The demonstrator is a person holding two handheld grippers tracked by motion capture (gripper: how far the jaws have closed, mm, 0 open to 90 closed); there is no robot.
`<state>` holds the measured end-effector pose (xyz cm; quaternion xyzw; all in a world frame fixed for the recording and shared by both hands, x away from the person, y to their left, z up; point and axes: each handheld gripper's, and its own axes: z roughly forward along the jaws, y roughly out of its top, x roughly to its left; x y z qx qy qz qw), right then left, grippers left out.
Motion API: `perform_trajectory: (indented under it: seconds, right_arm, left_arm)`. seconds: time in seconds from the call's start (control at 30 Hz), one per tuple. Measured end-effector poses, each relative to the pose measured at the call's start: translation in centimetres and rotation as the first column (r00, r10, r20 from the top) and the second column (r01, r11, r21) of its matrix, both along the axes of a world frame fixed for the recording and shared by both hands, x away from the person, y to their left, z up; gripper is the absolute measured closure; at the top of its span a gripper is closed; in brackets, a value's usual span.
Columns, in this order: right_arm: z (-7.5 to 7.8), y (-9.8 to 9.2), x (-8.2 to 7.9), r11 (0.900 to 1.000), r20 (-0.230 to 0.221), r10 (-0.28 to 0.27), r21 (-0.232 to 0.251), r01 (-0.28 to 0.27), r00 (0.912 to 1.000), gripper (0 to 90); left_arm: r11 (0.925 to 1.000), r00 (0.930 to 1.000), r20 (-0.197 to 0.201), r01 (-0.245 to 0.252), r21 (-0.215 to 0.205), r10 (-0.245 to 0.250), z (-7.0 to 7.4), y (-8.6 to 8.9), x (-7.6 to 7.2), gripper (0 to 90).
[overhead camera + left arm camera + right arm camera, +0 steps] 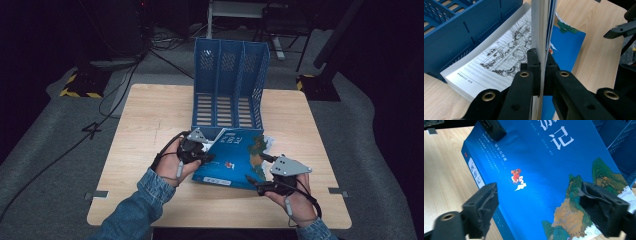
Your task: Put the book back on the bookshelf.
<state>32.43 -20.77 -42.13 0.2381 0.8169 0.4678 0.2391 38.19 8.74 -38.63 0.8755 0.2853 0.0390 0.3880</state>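
A blue-covered book point(232, 157) lies in front of a blue file rack point(227, 85) on the wooden table point(150, 115). My left gripper point(209, 156) is shut on the book's left edge. In the left gripper view its jaws point(541, 53) pinch the cover and a few pages edge-on, lifted off the open illustrated page point(499, 60). My right gripper point(256, 170) stands open at the book's right side. From its own camera, the right gripper point(539, 192) straddles the blue cover point(544, 165) with a wide gap, and whether it touches the cover cannot be told. The left gripper's jaw point(492, 130) shows at the cover's far corner.
The file rack point(461, 30) has three upright compartments and lies with its open side toward me, just behind the book. Bare tabletop spreads to the left and right of the book. Cables and equipment stands sit on the floor beyond the table.
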Motion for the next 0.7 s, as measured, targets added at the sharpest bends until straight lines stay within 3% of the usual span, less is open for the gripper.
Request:
perform_trajectory:
  seconds: [0.23,0.4,0.57,0.7]
  right_arm:
    - [-0.6,1.3,0.0,1.000,0.017,-0.001,-0.018,0.001,0.9999,16.9]
    - [-0.8,2.1,0.4,0.999,-0.022,0.032,-0.037,-0.032,0.9993,22.3]
    - [-1.1,3.2,1.1,0.998,-0.051,0.061,-0.028,-0.062,0.9968,22.3]
    - [-1.5,4.6,1.4,0.995,-0.061,0.081,-0.057,-0.084,0.9949,21.3]
  left_arm:
    - [0.9998,0.9997,-0.017,0.017,0.006,-0.017,0.7,-0.2,1.2,88.0]
    - [0.9990,0.9990,-0.034,0.029,0.033,-0.028,1.3,-0.6,1.8,88.0]
    - [0.9982,0.9985,-0.044,0.036,0.048,-0.034,1.6,-0.9,2.0,88.0]
    - [0.9977,0.9983,-0.041,0.043,0.051,-0.041,1.6,-0.9,2.1,88.0]
